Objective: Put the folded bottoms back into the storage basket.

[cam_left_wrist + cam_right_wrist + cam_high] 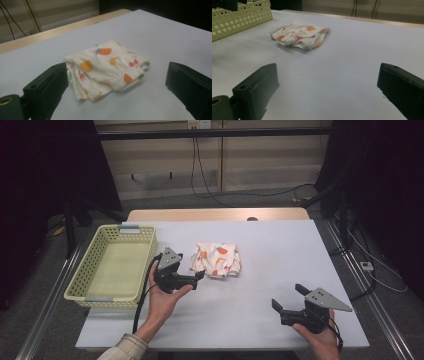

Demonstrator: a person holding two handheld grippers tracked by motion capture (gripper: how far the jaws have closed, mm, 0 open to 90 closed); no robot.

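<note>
Folded fruit-print cloth (216,260) lies crumpled on the matte pale-grey table cover (280,250) beside a perforated yellow basket (114,265), left gripper (199,276) near, right gripper (289,297) well apart, both wide-jawed, empty.

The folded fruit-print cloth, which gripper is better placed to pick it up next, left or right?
Left, most likely. The left gripper is open and sits right beside the folded fruit-print cloth, which lies between its jaws in the left gripper view. The right gripper, also open, sits farther back near the table's front edge.
</note>
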